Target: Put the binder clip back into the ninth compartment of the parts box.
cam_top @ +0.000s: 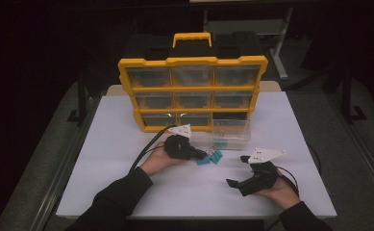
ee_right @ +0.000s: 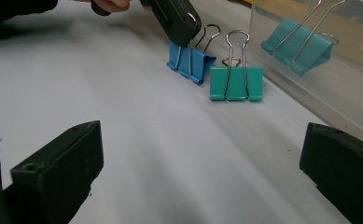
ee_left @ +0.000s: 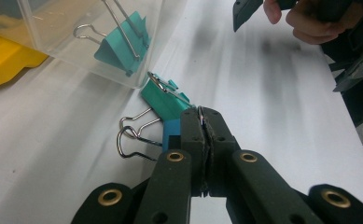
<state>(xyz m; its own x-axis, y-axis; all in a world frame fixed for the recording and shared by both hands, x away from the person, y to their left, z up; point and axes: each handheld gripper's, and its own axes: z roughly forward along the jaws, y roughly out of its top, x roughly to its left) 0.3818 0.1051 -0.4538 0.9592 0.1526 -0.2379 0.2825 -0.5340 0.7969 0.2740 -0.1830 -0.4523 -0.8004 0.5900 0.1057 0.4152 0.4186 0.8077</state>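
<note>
Yellow plastic is framing the drawer organiser (cam_top: 193, 91) that is standing upright at the far side of the white table (cam_top: 127, 187); everything else is sitting on the near side of it. Just in front of the organiser's lower right corner, a clear bin (cam_top: 231, 134) is resting on the table, and a teal binder clip (ee_left: 123, 44) is lying inside it with its wire handles raised. Just in front of that bin, a second teal binder clip (ee_right: 236, 82) and a blue binder clip (ee_right: 191, 61) are sitting side by side on the table, close together, the blue one farther from the bin. The left gripper (ee_left: 202, 116) is reaching toward the bin from the near left, its jaws clamped together on a wire handle of the blue binder clip. The right gripper (cam_top: 236, 172) is hovering nearer the table's front edge, well apart from the clips, with its jaws spread wide and nothing between them.
</note>
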